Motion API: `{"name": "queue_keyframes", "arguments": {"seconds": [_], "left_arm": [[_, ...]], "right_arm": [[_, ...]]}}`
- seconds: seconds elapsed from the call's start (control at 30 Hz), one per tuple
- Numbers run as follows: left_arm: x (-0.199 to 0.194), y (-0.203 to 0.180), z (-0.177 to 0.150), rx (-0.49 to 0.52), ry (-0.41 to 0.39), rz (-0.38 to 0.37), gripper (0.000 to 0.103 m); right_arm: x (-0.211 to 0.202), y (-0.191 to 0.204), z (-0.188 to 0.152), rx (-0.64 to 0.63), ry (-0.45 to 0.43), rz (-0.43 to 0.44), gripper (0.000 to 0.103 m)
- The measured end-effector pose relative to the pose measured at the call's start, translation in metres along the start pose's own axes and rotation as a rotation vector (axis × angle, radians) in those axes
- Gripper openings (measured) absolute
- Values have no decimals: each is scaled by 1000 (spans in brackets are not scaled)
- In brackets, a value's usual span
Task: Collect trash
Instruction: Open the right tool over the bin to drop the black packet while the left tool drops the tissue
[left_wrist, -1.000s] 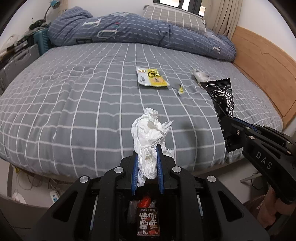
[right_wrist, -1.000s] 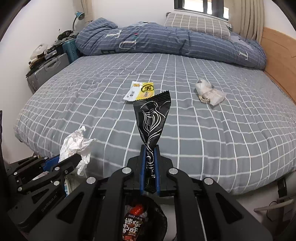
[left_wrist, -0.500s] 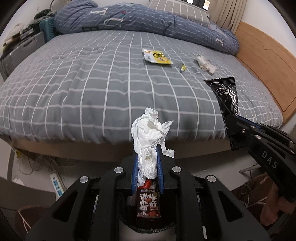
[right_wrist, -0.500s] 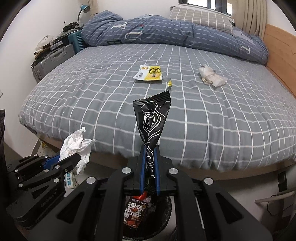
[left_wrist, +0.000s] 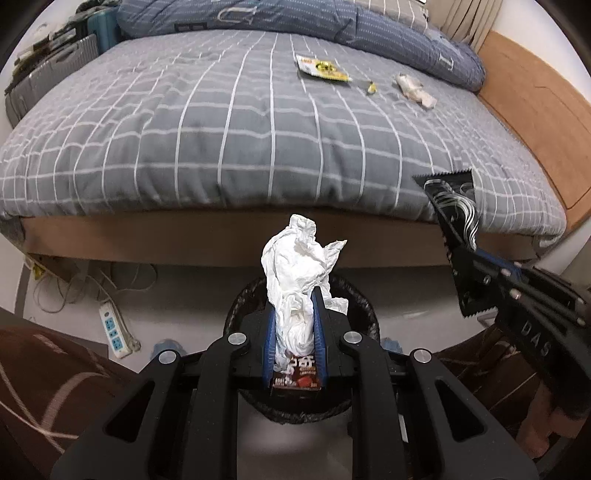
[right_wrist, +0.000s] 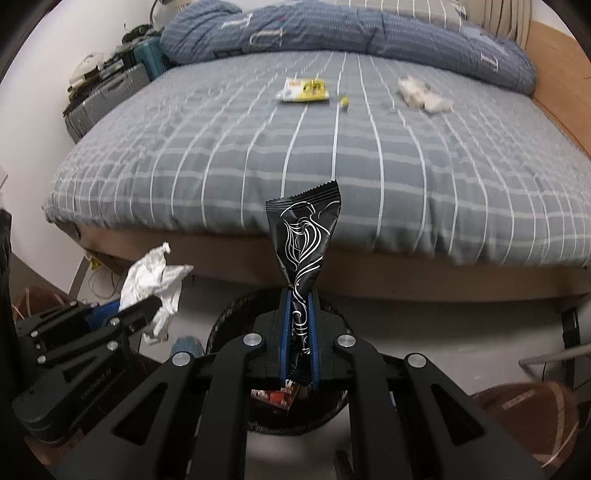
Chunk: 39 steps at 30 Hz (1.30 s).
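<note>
Two grippers are in frame, each clamped on one piece of trash above a black trash bin (left_wrist: 364, 314) standing on the floor at the foot of the bed (left_wrist: 258, 129). The left gripper (left_wrist: 294, 325) has its blue pads (left_wrist: 318, 332) closed narrowly on a crumpled white tissue (left_wrist: 297, 273), which stands upright out of the jaws. The right gripper (right_wrist: 298, 325) has its jaws pressed tight on the lower end of a black snack wrapper (right_wrist: 304, 236) with white line art (its serrated top edge flares wide above the pads). Inside the bin, below both grippers, lies a dark red printed package (left_wrist: 298, 380). Three further items rest on the grey checked bedcover, well apart from the grippers: a yellow and white sachet (left_wrist: 321, 68), a small yellow scrap (left_wrist: 371, 87) just beside it, and a crumpled whitish wrapper (left_wrist: 413, 90) nearer the wooden headboard (left_wrist: 532, 122). A white power strip (left_wrist: 114, 328) lies on the floor to the left of the bin.
</note>
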<state>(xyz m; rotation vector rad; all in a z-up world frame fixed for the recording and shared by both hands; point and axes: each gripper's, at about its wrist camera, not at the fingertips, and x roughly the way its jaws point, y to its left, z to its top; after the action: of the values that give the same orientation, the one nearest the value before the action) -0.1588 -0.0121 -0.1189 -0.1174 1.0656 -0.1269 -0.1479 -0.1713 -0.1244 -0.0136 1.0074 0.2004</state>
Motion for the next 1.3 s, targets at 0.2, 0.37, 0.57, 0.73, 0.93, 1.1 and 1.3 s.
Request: {"name": "queue_keyframes", "arguments": {"seconds": [0.2, 0.37, 0.57, 0.73, 0.93, 1.1, 1.3], "left_arm": [[19, 14, -15, 7, 44, 29, 16], [31, 35, -19, -30, 78, 42, 16], [39, 51, -23, -44, 100, 63, 16], [42, 59, -22, -62, 109, 60, 16], [48, 47, -17, -40, 117, 42, 16], [55, 33, -17, -13, 130, 22, 16], [65, 9, -16, 24, 145, -5, 16]], "right_arm": [[27, 10, -15, -41, 74, 3, 9], [46, 17, -21, -56, 120, 12, 23], [61, 27, -20, -58, 149, 27, 36], [63, 29, -18, -63, 137, 28, 46], [59, 19, -15, -56, 106, 6, 62], [51, -9, -12, -16, 73, -29, 77], [46, -45, -13, 13, 44, -104, 87]]}}
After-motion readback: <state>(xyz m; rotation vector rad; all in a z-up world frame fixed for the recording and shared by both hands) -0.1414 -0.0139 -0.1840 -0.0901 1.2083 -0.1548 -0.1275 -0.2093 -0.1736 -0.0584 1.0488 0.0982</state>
